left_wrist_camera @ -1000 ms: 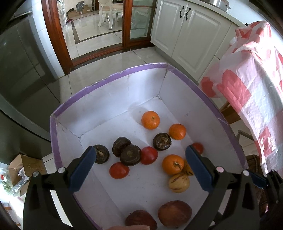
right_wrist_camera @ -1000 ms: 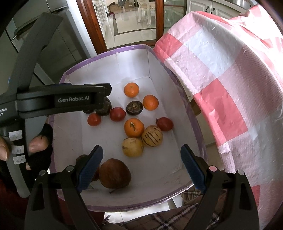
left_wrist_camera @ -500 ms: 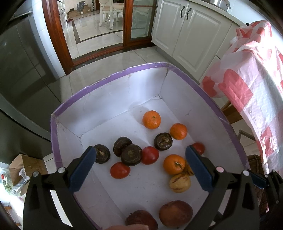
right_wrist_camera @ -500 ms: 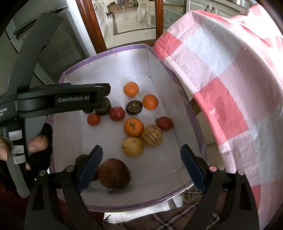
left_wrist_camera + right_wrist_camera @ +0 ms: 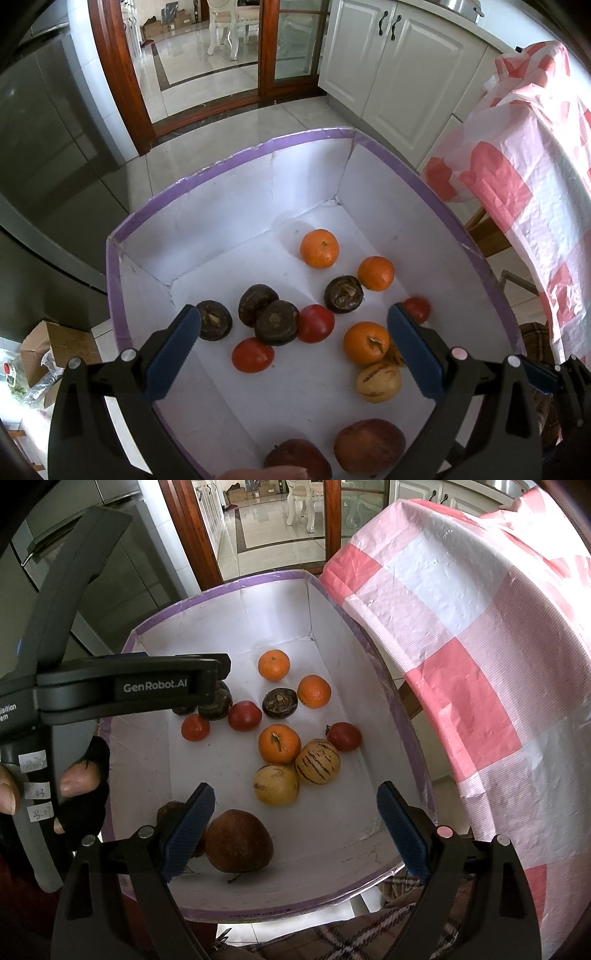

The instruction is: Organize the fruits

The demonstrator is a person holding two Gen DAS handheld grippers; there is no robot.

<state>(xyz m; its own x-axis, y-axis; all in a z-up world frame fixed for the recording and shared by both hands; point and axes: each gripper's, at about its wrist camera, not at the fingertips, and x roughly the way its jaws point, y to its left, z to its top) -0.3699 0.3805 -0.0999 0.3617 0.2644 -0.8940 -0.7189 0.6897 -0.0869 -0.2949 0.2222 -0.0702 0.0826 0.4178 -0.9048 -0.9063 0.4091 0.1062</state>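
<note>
A white box with a purple rim holds loose fruit: three oranges, red tomatoes, several dark mangosteens, two striped yellow melons and two brown pomegranates. My left gripper hovers open above the box's near-left side, empty. My right gripper hangs open over the near end of the box, above the pomegranate, empty. The left gripper's body crosses the right wrist view.
A table draped in a pink-and-white checked cloth stands close along the box's right side. A grey fridge is to the left, white cabinets and a glass door behind. A cardboard carton lies on the floor at left.
Both views have shifted very slightly over the box. No fruit has moved, and both grippers stay open.
</note>
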